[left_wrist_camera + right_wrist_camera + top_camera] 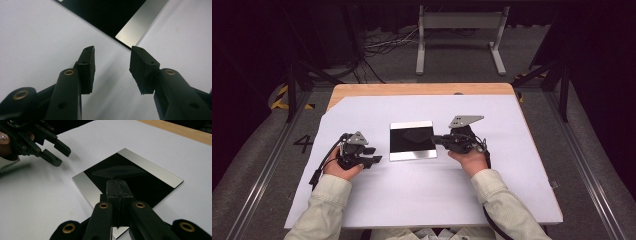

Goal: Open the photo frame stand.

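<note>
A flat square plate [412, 140] with a glossy black middle and a silver strip along two opposite edges lies on the white sheet. My left gripper [374, 154] rests just left of it, jaws open with nothing between them. In the left gripper view the left gripper [112, 50] points at the plate's [107, 12] near corner, a short way off. My right gripper [434, 138] is shut, its tip over the plate's right edge. In the right gripper view the right gripper [117, 181] has its jaws pressed together above the plate [147, 182]. Farther off there, the left gripper [61, 155] stands open.
A white sheet [422, 195] covers most of the wooden table [412, 89]. Beyond the table's far edge, a grey metal stand [459, 30] and loose cables [387, 42] sit on the floor. Pale sleeves [329, 205] enter from the bottom.
</note>
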Motion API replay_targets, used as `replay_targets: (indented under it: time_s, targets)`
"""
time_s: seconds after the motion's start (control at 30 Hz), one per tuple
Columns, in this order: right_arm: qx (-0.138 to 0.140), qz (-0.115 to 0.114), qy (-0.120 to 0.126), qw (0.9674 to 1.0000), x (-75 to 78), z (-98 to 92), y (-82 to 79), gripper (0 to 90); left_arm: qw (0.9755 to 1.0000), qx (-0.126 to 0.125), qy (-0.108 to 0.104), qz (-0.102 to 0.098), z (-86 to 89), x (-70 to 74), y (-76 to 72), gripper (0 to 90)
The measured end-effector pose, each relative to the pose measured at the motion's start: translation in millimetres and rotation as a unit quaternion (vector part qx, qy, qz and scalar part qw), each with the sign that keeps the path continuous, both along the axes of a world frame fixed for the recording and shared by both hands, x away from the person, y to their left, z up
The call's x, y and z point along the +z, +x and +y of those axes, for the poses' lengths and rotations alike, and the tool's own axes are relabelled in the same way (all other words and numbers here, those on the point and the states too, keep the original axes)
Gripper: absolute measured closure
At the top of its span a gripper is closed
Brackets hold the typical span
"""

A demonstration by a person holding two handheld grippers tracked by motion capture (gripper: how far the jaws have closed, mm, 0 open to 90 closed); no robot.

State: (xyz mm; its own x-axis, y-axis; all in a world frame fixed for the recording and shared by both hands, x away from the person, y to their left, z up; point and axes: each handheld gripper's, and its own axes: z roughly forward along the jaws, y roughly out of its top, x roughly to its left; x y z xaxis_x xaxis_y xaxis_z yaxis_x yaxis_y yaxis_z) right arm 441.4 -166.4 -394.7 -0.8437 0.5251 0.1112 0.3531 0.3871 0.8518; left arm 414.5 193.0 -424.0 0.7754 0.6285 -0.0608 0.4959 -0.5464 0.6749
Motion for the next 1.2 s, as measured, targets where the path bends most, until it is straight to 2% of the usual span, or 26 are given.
replay_targets:
  time_s: [0.17,0.27,0.43,0.57,0.6,0.7,0.77,0.9,0.93,1.07,1.2]
  targets:
    - [0.004,0.003,-0.006,1.0,0.2,-1.0,0.6,89.7,1.0,-0.004,0.003,-0.002,-0.8,-0.4,0.3,56.0]
    - [0.01,0.002,-0.02,0.9997,1.1,-2.4,0.9,89.7,1.0,-0.004,0.002,-0.001,-0.7,-0.8,0.4,55.9]
    - [-0.002,0.003,-0.039,0.9992,7.9,-9.9,3.1,89.6,1.0,0.002,0.003,0.002,-0.6,-1.3,0.2,54.1]
    - [-0.01,0.009,-0.038,0.9992,13.0,-15.4,4.5,89.6,1.0,0.002,0.007,0.001,-0.5,-1.6,0.7,53.5]
    - [-0.017,0.02,-0.033,0.9991,15.7,-18.5,6.2,89.5,1.0,0.002,0.005,0.005,-0.7,-1.7,0.3,53.5]
    - [-0.021,0.03,-0.03,0.9989,17.6,-20.4,7.8,89.5,1.0,0.002,0.005,0.006,-0.7,-1.9,0.2,53.6]
    - [-0.032,0.051,-0.025,0.9978,21.9,-22.0,11.6,89.6,1.0,0.003,0.005,0.007,-0.9,-2.4,0.0,53.5]
    - [-0.036,0.063,-0.03,0.9969,25.2,-21.5,13.8,89.6,1.0,0.002,0.006,0.007,-0.9,-2.5,0.0,53.5]
    - [-0.04,0.073,-0.032,0.9961,26.7,-21.1,15.8,89.6,1.0,0.002,0.005,0.007,-0.7,-2.5,0.0,53.5]
    - [-0.047,0.087,-0.032,0.9946,28.0,-21.0,18.3,89.6,1.0,0.002,0.006,0.007,-0.4,-2.1,0.0,53.6]
    - [-0.06,0.113,-0.028,0.9914,30.1,-20.4,22.4,89.7,1.0,0.001,0.006,0.008,-0.9,-2.7,0.0,54.0]
